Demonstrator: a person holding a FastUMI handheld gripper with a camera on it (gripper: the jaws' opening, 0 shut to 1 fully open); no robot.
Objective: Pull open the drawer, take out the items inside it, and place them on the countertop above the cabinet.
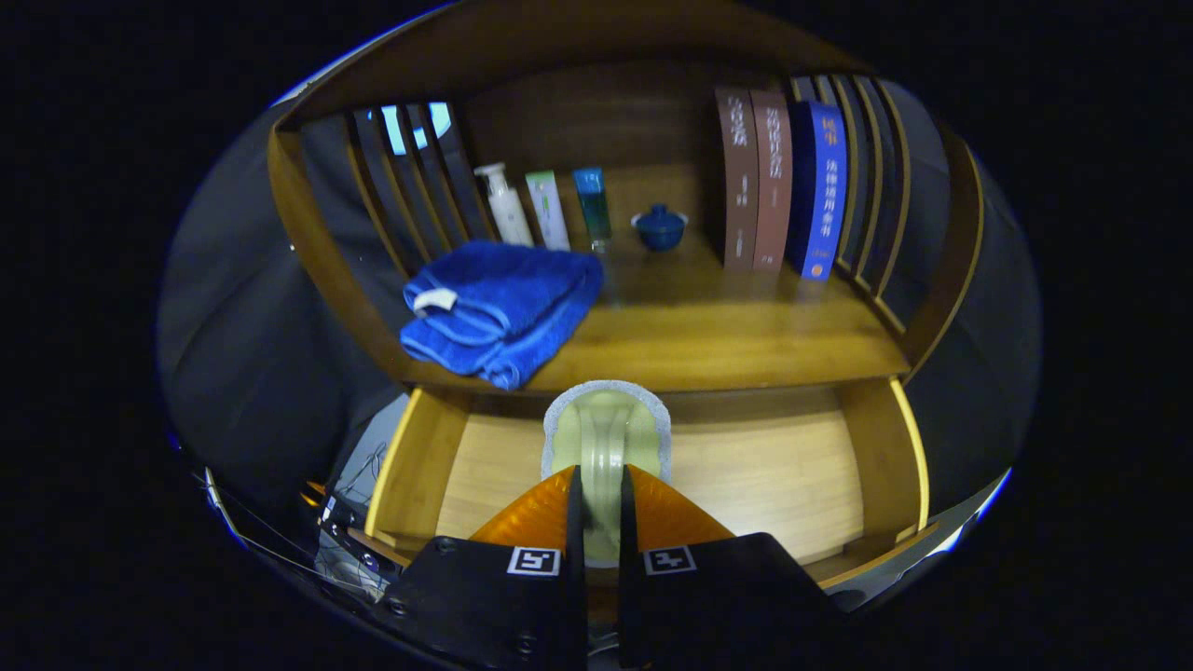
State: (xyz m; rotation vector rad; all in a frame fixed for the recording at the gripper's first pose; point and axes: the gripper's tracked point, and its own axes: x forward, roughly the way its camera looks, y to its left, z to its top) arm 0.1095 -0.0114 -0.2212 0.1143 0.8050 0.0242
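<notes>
My fingers (pixel 596 508) are closed on a pale green brush-like item (pixel 606 438) with a grey, spongy rim, both of them pressing its narrow handle so that its rounded head stands up just ahead of the tips. Under it lies the drawer (pixel 746 475), pulled open, its light wooden floor bare on either side of what I hold, so I judge this to be the take-out step, with the item gripped and off or nearly off the drawer floor. Beyond the drawer's back edge is the worktop (pixel 727 335) above the cabinet, where a folded blue towel (pixel 499 308) lies to one side. Farther back stand three bottles (pixel 550 210), a small blue lidded cup (pixel 660 226) and a row of books (pixel 778 182). Next I need to lift clear of the worktop's front edge and set the item on the bare wood between towel and books.
</notes>
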